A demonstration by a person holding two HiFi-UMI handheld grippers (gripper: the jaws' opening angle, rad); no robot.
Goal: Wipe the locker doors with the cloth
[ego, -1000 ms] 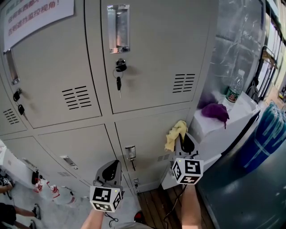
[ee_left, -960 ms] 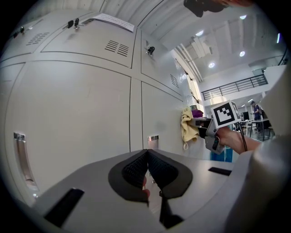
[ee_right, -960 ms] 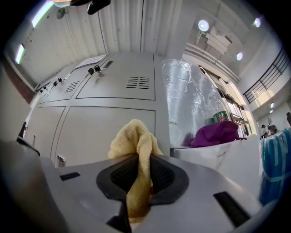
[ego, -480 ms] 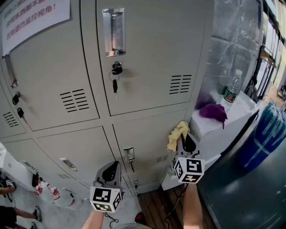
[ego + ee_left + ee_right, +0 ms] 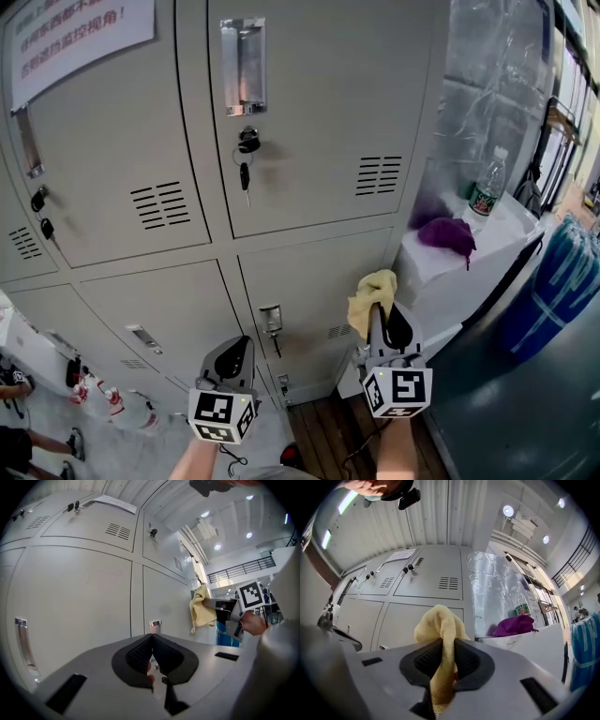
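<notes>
A yellow cloth (image 5: 372,292) is bunched between the jaws of my right gripper (image 5: 377,314), which is shut on it. The cloth hangs just in front of the lower right locker door (image 5: 300,277), near its right edge; I cannot tell whether it touches. In the right gripper view the cloth (image 5: 440,629) sticks up from the gripper (image 5: 443,645), with the grey doors (image 5: 417,620) behind. My left gripper (image 5: 238,345) is lower and to the left, shut and holding nothing. Its own view shows the gripper (image 5: 151,638) closed, facing a plain door (image 5: 70,597), with the cloth (image 5: 201,609) off to the right.
The upper locker door (image 5: 319,94) has a key (image 5: 246,164) hanging in its lock. Right of the lockers stands a white box (image 5: 469,277) with a purple cloth (image 5: 446,232) and a plastic bottle (image 5: 487,190). A blue bundle (image 5: 561,277) is at the far right.
My right gripper has drawn down and slightly left in the head view, bringing the yellow cloth with it. The left gripper has stayed in place.
</notes>
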